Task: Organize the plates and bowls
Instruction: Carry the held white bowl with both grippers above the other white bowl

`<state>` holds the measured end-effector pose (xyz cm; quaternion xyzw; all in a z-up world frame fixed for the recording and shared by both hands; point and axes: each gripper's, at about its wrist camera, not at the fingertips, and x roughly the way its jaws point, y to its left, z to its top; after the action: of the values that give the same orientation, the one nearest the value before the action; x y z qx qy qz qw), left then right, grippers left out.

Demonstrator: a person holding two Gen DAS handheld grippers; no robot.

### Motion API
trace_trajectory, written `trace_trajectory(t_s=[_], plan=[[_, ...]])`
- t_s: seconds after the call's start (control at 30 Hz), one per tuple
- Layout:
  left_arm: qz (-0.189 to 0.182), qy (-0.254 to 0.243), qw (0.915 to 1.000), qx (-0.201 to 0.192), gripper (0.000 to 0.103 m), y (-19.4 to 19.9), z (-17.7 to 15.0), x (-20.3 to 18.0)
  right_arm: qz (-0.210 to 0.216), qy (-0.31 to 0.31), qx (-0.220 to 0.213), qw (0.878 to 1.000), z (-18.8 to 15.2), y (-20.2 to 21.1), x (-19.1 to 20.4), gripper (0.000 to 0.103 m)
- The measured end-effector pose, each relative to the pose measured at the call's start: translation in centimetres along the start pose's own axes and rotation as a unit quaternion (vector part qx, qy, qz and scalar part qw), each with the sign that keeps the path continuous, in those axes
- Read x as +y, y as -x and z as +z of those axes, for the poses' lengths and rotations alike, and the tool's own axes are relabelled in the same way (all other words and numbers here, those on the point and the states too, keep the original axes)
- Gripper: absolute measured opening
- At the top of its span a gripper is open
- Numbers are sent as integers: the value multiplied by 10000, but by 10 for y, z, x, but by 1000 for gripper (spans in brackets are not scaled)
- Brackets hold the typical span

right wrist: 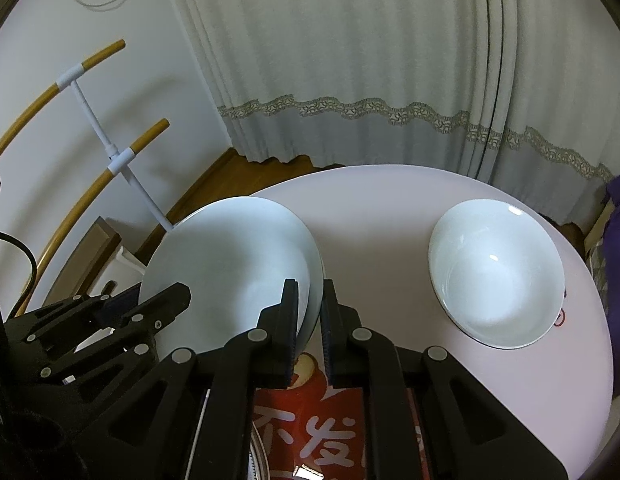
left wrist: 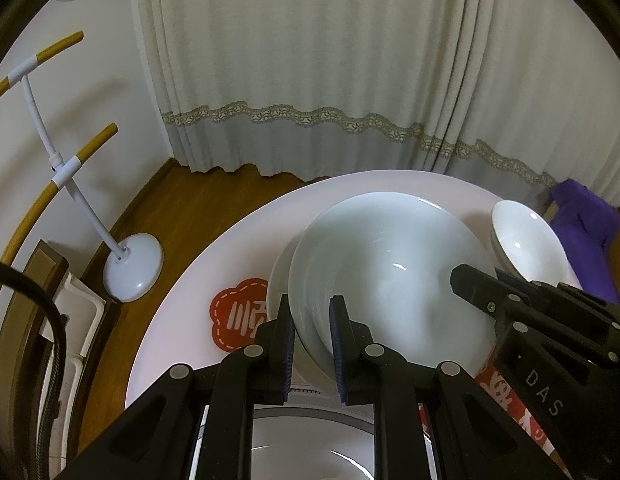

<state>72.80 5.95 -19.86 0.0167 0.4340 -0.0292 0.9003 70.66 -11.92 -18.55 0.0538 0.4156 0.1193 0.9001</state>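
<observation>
A large white bowl (left wrist: 390, 264) (right wrist: 230, 264) hangs tilted over the pale round table (left wrist: 230, 248) (right wrist: 370, 220). A double rim shows a second piece nested under it. My left gripper (left wrist: 312, 304) is shut on its near left rim, and my right gripper (right wrist: 310, 286) is shut on its right rim. Each gripper also shows in the other's view: the right gripper (left wrist: 482, 280) at the bowl's right side, the left gripper (right wrist: 150, 300) at its left side. A smaller white bowl (left wrist: 526, 244) (right wrist: 496, 272) rests on the table to the right.
A red flower-shaped mat (left wrist: 234, 312) lies on the table left of the held bowl, and a red printed mat (right wrist: 310, 432) lies under the right gripper. A white floor stand (left wrist: 134, 268) is off the table's left edge. A purple cloth (left wrist: 586, 232) is at the far right, with curtains behind.
</observation>
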Motion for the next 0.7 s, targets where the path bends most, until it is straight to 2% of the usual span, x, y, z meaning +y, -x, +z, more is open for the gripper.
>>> trace_trajectory(t_s=[0.23,0.4,0.7], plan=[[-16,-43,10000,37,13,-6,4,-4,60,-108,-13,9999,-2,-1,-4,11],[39,-132,9999,-18,13,-7,4,-6,-133,-95,-30,9999,-6,-2,-3,13],[66,-202,9998,-33,13,-9,4,-13,-214,-189,-26,9996,-7,-3,-5,13]])
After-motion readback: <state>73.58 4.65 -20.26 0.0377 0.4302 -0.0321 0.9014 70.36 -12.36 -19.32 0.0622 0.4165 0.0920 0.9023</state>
